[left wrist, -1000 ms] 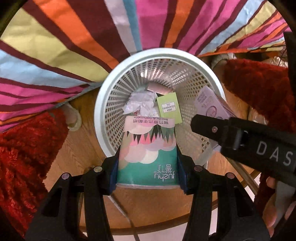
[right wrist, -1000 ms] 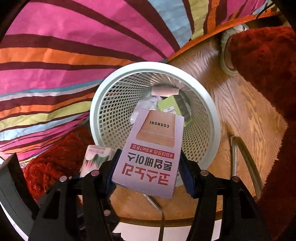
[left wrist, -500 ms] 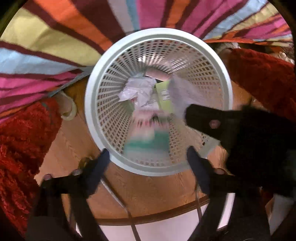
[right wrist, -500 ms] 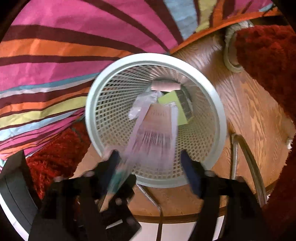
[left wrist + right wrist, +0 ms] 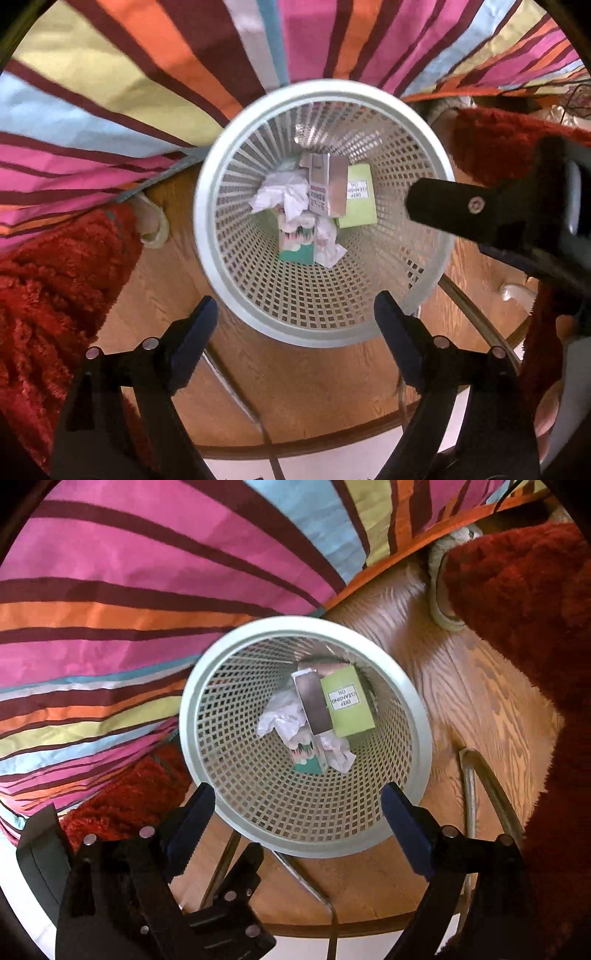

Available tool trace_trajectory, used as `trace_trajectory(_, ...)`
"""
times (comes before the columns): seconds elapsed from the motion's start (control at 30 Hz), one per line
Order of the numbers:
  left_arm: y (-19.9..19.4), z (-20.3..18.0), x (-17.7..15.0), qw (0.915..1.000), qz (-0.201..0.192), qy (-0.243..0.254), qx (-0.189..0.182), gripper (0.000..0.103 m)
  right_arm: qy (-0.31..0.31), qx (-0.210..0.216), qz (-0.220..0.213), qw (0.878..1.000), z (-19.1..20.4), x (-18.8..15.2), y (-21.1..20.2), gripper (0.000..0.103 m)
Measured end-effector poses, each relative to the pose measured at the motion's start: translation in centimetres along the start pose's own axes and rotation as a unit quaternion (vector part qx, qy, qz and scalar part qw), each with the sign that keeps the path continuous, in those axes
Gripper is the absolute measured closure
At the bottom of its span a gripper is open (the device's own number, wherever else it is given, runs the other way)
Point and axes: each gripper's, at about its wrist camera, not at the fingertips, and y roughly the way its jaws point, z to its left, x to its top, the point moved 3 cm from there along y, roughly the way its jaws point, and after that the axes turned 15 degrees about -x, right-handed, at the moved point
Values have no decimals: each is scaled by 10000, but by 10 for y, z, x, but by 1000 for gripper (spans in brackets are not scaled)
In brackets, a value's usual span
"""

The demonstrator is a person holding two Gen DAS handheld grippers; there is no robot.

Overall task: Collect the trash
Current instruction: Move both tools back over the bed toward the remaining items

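A white mesh waste basket stands on the wood floor below both grippers. In it lie a teal packet, a pale sachet, a green box and crumpled tissue. My left gripper hangs open over the basket's near rim, with nothing between its fingers. My right gripper is open and empty too, above the same rim. The right wrist view shows the sachet beside the green box, with the teal packet under it.
Striped fabric hangs behind the basket. A red shaggy rug lies to the left and right. A bent metal tube runs over the wood floor on the right. A pale slipper sits by the basket.
Both grippers opened. The teal packet left the left gripper and the pale sachet left the right; both fell into the basket and now lie at its bottom.
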Motion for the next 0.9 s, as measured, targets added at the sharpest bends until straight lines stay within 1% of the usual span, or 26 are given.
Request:
trace_trajectory(0.13, -23, -2, -7, 9991, -416, 40, 40, 19, -51, 35, -488, 9988, 0, -4, -22, 16)
trace_trajectory(0.2, -36, -6, -10, 9979, -634, 125, 55, 19, -106, 49, -715, 9974, 0, -7, -32, 16)
trace_trajectory(0.27, -50, -11, -14, 9958, -876, 241, 57, 19, -199, 98, -1034, 9944, 1, -10, -48, 16)
trace_trajectory(0.3, -58, -14, -17, 9943, -1022, 307, 43, 19, -231, 105, -1146, 9931, 1, -11, -54, 16)
trace_trajectory(0.37, -80, -19, -21, 9883, -1458, 426, 120, 19, -325, 126, -1577, 9869, 3, -14, -74, 16)
trace_trajectory(0.4, -92, -20, -22, 9839, -1715, 455, 190, 19, -382, 145, -1950, 9800, 5, -16, -91, 16)
trace_trajectory(0.43, -101, -21, -22, 9797, -1932, 467, 243, 19, -416, 156, -2155, 9755, 4, -18, -100, 16)
trace_trajectory(0.47, -109, -21, -22, 9750, -2154, 471, 292, 19, -472, 186, -2455, 9681, 6, -19, -113, 16)
trace_trajectory(0.5, -125, -21, -23, 9664, -2498, 478, 367, 19, -504, 210, -2626, 9633, 6, -20, -121, 16)
trace_trajectory(0.53, -133, -21, -23, 9609, -2694, 482, 424, 19, -572, 275, -2928, 9541, 8, -22, -134, 16)
trace_trajectory(0.6, -156, -21, -25, 9441, -3207, 522, 551, 19, -713, 340, -3531, 9322, 11, -25, -161, 16)
trace_trajectory(0.63, -163, -21, -25, 9385, -3362, 549, 560, 19, -758, 336, -3741, 9237, 12, -26, -171, 16)
trace_trajectory(0.67, -169, -22, -24, 9334, -3499, 560, 567, 19, -829, 322, -4062, 9094, 14, -27, -185, 16)
trace_trajectory(0.7, -177, -22, -22, 9277, -3648, 560, 569, 19, -864, 317, -4228, 9015, 15, -28, -192, 6)
trace_trajectory(0.73, -185, -21, -20, 9227, -3775, 564, 538, 19, -905, 357, -4517, 8868, 17, -28, -204, 7)
trace_trajectory(0.77, -189, -19, -18, 9199, -3847, 577, 498, 19, -936, 399, -4683, 8777, 20, -29, -210, 7)
trace_trajectory(0.8, -196, -18, -14, 9176, -3897, 629, 472, 19, -984, 436, -4826, 8692, 23, -28, -217, 7)
trace_trajectory(0.83, -203, -19, -10, 9144, -3947, 721, 535, 19, -1054, 447, -4950, 8613, 26, -24, -225, 7)
trace_trajectory(0.9, -216, -21, -4, 9059, -4080, 860, 740, 19, -1183, 469, -5094, 8511, 34, -17, -236, 7)
